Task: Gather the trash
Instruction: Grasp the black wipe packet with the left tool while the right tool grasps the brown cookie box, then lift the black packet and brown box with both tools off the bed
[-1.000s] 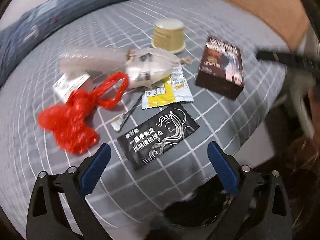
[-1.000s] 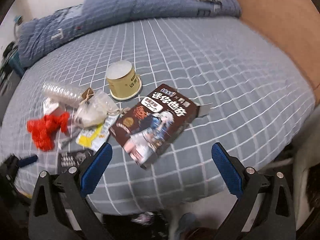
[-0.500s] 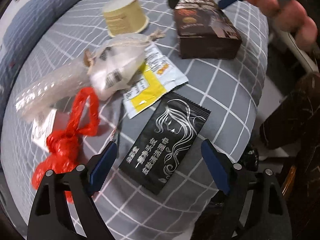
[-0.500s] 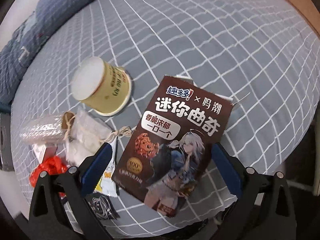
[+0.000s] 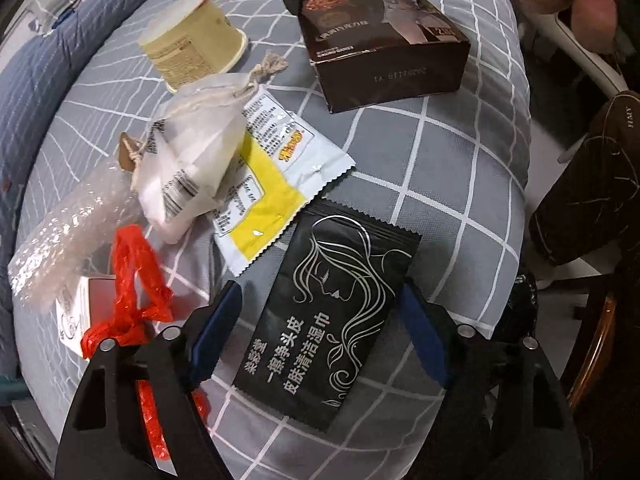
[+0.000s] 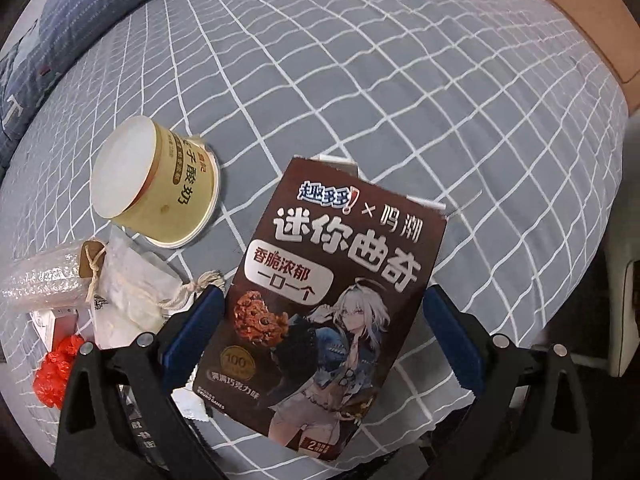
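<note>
Left wrist: closing left tongs (image 5: 320, 316) straddle black sachet (image 5: 332, 320).

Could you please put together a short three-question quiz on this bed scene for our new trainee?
1. True or false: the brown cookie box lies between the fingers of the right claw.
2. Which item lies between the fingers of the left claw? A. the yellow cup B. the black wet-wipe sachet C. the red plastic bag
3. What lies partly on top of the yellow and white packet?

Key
1. True; the pads flank it without visibly pressing.
2. B; the jaws have just been closing, with the sachet between them, not yet clamped.
3. The white drawstring pouch.
</note>
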`<state>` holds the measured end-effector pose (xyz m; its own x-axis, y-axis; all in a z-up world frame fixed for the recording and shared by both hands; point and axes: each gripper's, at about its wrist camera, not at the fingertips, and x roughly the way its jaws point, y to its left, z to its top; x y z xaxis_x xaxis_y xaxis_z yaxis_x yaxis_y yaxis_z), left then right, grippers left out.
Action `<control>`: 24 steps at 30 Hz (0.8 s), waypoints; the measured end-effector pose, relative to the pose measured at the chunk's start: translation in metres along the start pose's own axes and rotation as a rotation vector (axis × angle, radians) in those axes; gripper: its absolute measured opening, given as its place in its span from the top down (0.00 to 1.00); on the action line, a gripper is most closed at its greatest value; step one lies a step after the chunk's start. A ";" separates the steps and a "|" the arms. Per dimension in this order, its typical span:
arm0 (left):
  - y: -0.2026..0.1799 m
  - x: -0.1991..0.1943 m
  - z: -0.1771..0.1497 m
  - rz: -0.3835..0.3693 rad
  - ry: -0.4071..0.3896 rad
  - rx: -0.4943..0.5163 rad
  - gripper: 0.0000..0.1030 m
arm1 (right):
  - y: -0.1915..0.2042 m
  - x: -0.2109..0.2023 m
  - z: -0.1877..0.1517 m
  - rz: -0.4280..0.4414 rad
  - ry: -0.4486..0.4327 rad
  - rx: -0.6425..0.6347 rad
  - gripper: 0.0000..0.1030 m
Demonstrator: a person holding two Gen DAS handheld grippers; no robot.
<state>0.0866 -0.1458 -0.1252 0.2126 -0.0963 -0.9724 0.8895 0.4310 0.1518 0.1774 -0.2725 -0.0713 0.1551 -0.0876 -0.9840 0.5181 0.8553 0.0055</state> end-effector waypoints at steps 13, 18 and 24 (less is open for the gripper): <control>0.005 0.008 0.009 -0.106 0.046 -0.096 0.59 | -0.010 0.019 -0.004 0.050 0.033 0.056 0.06; 0.004 0.006 0.009 -0.112 0.056 -0.174 0.70 | -0.027 0.015 -0.003 0.070 0.027 0.062 0.08; -0.001 -0.004 -0.004 -0.084 0.053 -0.268 0.73 | -0.035 0.006 -0.004 0.072 0.018 0.038 0.20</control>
<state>0.0834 -0.1424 -0.1221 0.1147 -0.0976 -0.9886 0.7628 0.6462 0.0248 0.1570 -0.3011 -0.0777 0.1781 -0.0172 -0.9839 0.5375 0.8392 0.0827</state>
